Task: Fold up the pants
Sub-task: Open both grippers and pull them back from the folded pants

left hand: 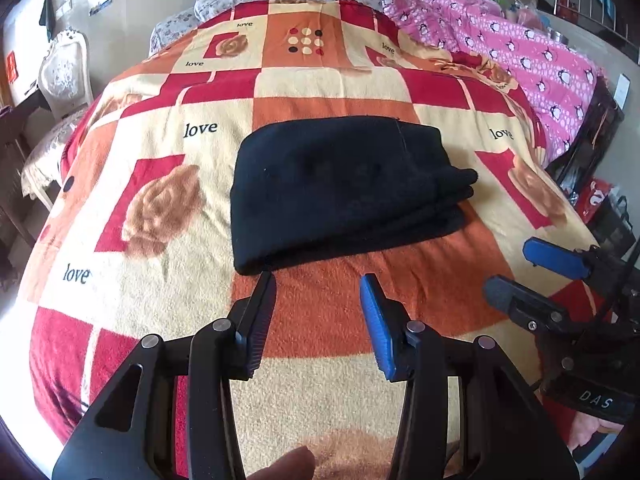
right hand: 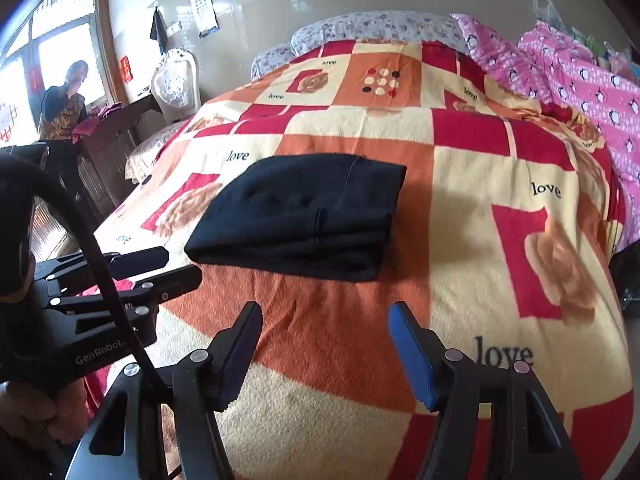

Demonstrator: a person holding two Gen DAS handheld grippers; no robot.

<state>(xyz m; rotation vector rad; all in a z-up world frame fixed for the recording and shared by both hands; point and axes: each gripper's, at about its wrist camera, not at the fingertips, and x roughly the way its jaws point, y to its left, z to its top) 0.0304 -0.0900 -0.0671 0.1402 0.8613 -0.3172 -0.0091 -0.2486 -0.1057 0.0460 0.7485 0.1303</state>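
In the left wrist view the left tool (left hand: 318, 286) sits low centre, jaws spread and empty, just short of the near edge of the folded black fleece pants (left hand: 344, 192). The soft stacked bundle lies mid-frame on the plush red, orange and cream checked blanket (left hand: 152, 140), long axis left to right, layered ends pointing right. At right, the right tool (left hand: 508, 266) hovers spread, empty

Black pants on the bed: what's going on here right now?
A person holds a two-finger gripper in each hand over a bed. The black pants lie folded into a compact stack on the patterned blanket. The left gripper and the right gripper are both open, empty and clear of the fabric, on the near side of the stack. The folding looks done.
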